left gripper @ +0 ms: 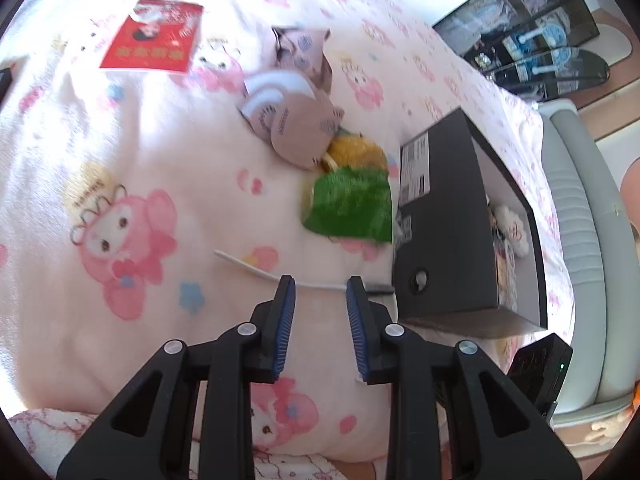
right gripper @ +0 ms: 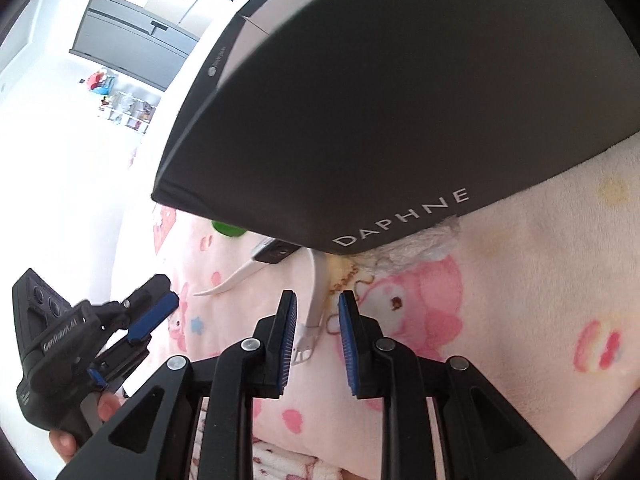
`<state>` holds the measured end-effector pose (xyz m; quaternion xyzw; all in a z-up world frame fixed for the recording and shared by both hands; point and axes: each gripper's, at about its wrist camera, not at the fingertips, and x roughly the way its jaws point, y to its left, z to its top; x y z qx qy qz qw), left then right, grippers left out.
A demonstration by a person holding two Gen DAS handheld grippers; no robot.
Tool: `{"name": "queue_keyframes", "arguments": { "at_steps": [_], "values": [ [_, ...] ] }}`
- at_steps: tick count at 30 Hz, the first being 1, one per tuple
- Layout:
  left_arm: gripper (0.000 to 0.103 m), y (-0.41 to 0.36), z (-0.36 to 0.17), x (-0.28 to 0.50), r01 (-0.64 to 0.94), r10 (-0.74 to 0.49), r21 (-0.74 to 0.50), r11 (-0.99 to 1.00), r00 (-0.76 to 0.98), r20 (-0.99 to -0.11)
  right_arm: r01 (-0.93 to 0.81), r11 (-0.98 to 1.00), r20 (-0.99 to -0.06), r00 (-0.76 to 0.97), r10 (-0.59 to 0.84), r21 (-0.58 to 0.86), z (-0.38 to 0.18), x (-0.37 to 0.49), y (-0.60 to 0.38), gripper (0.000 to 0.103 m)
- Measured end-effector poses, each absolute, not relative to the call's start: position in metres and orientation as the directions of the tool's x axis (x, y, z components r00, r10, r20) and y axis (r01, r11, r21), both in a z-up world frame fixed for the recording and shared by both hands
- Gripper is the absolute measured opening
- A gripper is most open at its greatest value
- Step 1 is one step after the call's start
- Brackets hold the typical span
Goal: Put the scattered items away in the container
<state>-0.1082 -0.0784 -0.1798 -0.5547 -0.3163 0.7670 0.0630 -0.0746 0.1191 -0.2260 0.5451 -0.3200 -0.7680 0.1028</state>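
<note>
A black box [left gripper: 444, 216] lies on the pink cartoon blanket [left gripper: 140, 160], with a white plush [left gripper: 510, 224] inside it. Left of it lie a green packet [left gripper: 348, 204], a yellow plush [left gripper: 356, 152], beige fabric pieces [left gripper: 296, 120] and a red packet [left gripper: 152, 36]. A white cable [left gripper: 256, 268] runs just beyond my left gripper [left gripper: 320, 284], which is open and empty. In the right wrist view the box [right gripper: 400, 120] looms close. My right gripper [right gripper: 318, 300] is open, and the white cable's end [right gripper: 308, 340] lies loose between its fingers. The left gripper [right gripper: 140, 336] hangs at lower left.
A dark plug [right gripper: 276, 254] sits at the box's near corner, where the cable leads. The bed's grey padded edge [left gripper: 580, 240] runs along the right, with a glass-topped stand [left gripper: 540, 52] beyond. A grey cabinet [right gripper: 132, 40] stands against the far wall.
</note>
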Motion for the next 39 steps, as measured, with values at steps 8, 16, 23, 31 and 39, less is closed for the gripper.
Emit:
{"name": "queue_keyframes", "arguments": {
  "at_steps": [8, 16, 23, 31, 39],
  "values": [
    [0.027, -0.087, -0.212, -0.120, 0.344, 0.567, -0.646, -0.682, -0.310, -0.763, -0.171, -0.850, -0.841, -0.335, -0.425, 0.498, -0.247, -0.094, 0.098, 0.021],
    [0.028, -0.084, -0.213, -0.120, 0.334, 0.580, -0.657, -0.676, -0.309, -0.754, -0.107, -0.917, -0.859, -0.404, -0.314, 0.385, -0.211, -0.073, 0.104, 0.003],
    [0.029, -0.069, -0.223, -0.123, 0.349, 0.620, -0.681, -0.644, -0.282, -0.732, -0.081, -0.960, -0.912, -0.341, -0.227, 0.270, -0.217, -0.072, 0.119, 0.003],
    [0.029, -0.035, -0.228, -0.131, 0.326, 0.575, -0.640, -0.695, -0.283, -0.768, -0.097, -0.942, -0.871, -0.419, -0.256, 0.323, -0.190, -0.079, 0.131, 0.004],
    [0.029, -0.023, -0.228, -0.142, 0.372, 0.458, -0.527, -0.764, -0.263, -0.849, -0.165, -0.905, -0.859, -0.417, -0.297, 0.393, -0.203, -0.114, 0.128, 0.004]
  ]
}}
